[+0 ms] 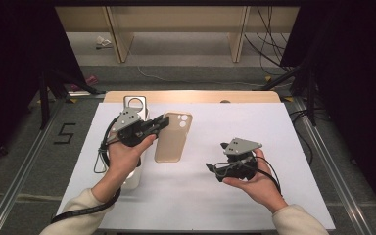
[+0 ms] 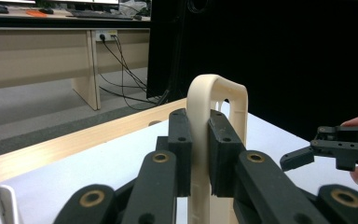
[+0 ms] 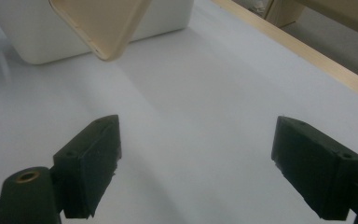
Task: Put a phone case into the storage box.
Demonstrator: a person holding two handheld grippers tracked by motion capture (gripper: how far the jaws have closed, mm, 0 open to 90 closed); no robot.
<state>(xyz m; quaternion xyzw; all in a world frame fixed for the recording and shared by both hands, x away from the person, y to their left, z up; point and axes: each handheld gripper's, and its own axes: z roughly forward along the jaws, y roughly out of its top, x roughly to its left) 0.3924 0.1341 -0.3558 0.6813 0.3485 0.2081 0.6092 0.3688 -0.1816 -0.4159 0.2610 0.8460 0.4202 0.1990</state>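
Observation:
A beige phone case (image 1: 171, 139) hangs over the white table sheet (image 1: 225, 196), left of the middle. My left gripper (image 1: 162, 123) is shut on its long edge. In the left gripper view the black pads (image 2: 181, 140) press both sides of the case's (image 2: 216, 91) thin wall, and the case stands on edge. My right gripper (image 1: 215, 156) hovers to the right of the case, open, with its jaws toward it. In the right gripper view the fingertips (image 3: 93, 158) stand wide apart around nothing, and a corner of the case (image 3: 102, 23) shows at the top.
A silver phone (image 1: 135, 104) with a round camera ring lies at the back, behind the left gripper. A white box (image 1: 131, 180) sits under the left forearm, also in the right gripper view (image 3: 32, 32). The wooden table edge (image 1: 191, 96) runs along the far side.

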